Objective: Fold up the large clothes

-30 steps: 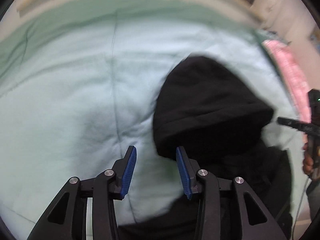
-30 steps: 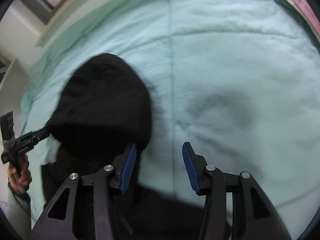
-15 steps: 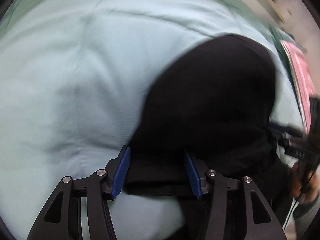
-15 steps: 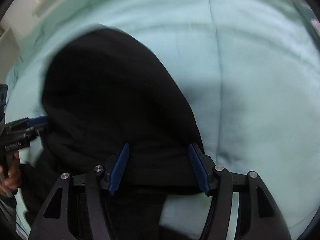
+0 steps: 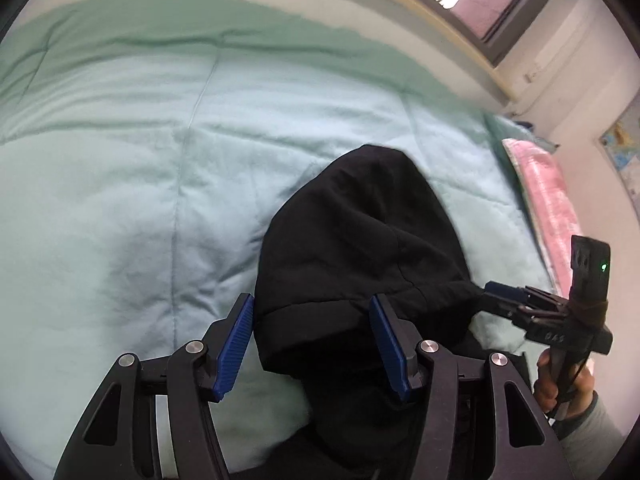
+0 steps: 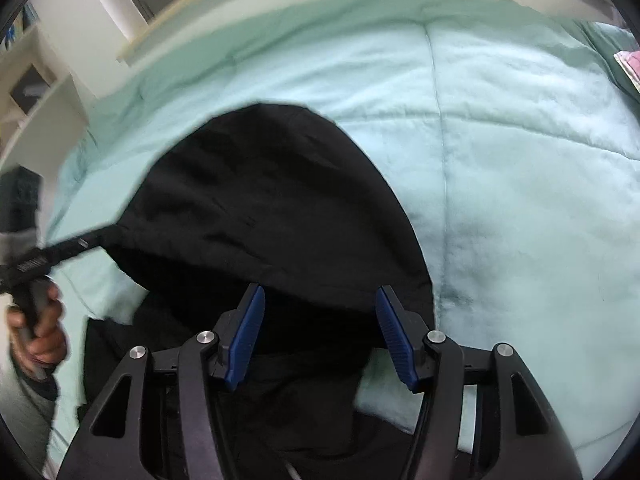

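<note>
Your black hoodie [image 5: 360, 248] lies on the green bed cover [image 5: 140, 168], its lower part hidden under your tools. Your left gripper [image 5: 312, 344] just closed a little; its pads are apart, hood edge between them. Your right gripper [image 6: 320, 336] stands half open over dark cloth; whether it pinches is unclear. A pink pillow [image 5: 548, 208] lies nearby.

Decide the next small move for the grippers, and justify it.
Probably close both on the black hood, then fold it down. The left gripper, jaws just closing slightly, and the right gripper, jaws just opening, each straddle its base, pads apparently not pressing, on the green quilt.
</note>
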